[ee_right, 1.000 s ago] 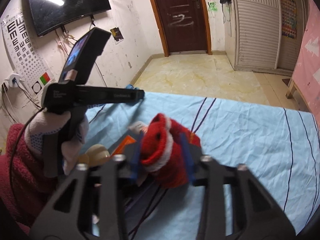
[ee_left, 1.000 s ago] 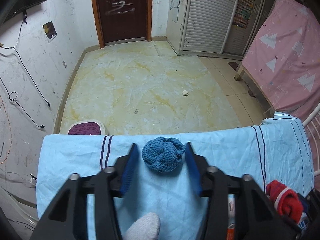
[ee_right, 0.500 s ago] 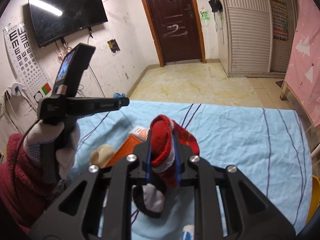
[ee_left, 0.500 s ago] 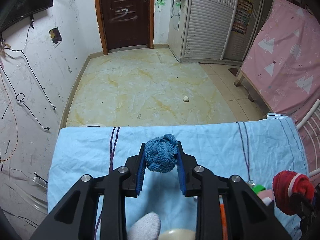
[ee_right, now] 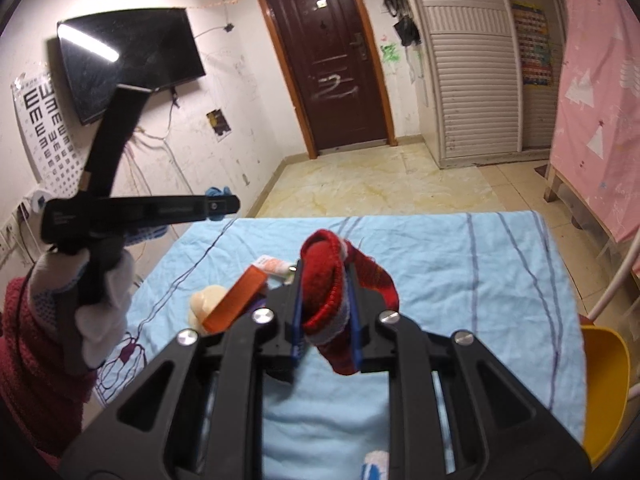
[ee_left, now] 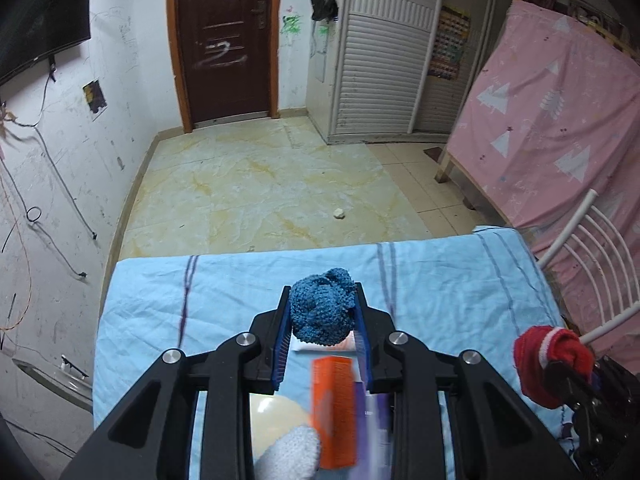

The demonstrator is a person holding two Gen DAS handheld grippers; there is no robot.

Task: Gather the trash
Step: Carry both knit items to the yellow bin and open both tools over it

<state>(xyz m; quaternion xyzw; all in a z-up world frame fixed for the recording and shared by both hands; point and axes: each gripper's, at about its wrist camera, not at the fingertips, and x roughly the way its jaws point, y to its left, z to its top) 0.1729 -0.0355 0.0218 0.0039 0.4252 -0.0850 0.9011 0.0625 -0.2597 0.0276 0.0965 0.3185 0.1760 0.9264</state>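
home bedroom: bed sheet (ee_left: 440, 280), wardrobe (ee_left: 380, 60), wall tv (ee_right: 128, 60), entry door (ee_left: 224, 40).

blue knit ball (ee_left: 322, 312), red sock (ee_right: 332, 284), both gripped

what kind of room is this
Probably a lived-in bedroom: a bed under a light blue sheet, a louvered wardrobe, and a wall-mounted TV beside an eye chart.

In the left wrist view the bed sheet (ee_left: 240, 300) fills the lower half of the frame, the floor (ee_left: 260, 184) lies above it and the door (ee_left: 224, 40) stands at top centre. A box (ee_left: 334, 412) lies on the sheet at lower centre, a tube (ee_left: 320, 345) just above it. The wardrobe (ee_left: 384, 64) stands right of the door, and a scrap (ee_left: 339, 213) lies on the floor at centre right.
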